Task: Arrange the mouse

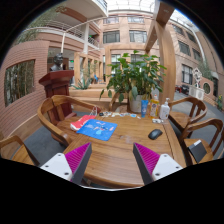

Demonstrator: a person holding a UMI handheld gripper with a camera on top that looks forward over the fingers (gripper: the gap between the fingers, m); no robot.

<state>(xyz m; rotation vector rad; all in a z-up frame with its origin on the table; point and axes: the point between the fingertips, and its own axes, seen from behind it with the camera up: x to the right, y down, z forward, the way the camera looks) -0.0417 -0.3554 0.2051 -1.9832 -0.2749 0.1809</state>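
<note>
A small dark mouse (155,133) lies on the round wooden table (112,152), to the right and beyond my right finger. A blue mouse pad (98,128) lies on the table to the left, ahead of my left finger. My gripper (112,164) hovers over the near edge of the table, open and empty. Its magenta pads (73,160) stand wide apart with bare wood between them.
A potted plant (133,80) stands at the far side of the table with a clear bottle (165,111) beside it. A red booklet (80,122) lies by the blue pad. Wooden chairs (45,120) ring the table. A brick building stands behind.
</note>
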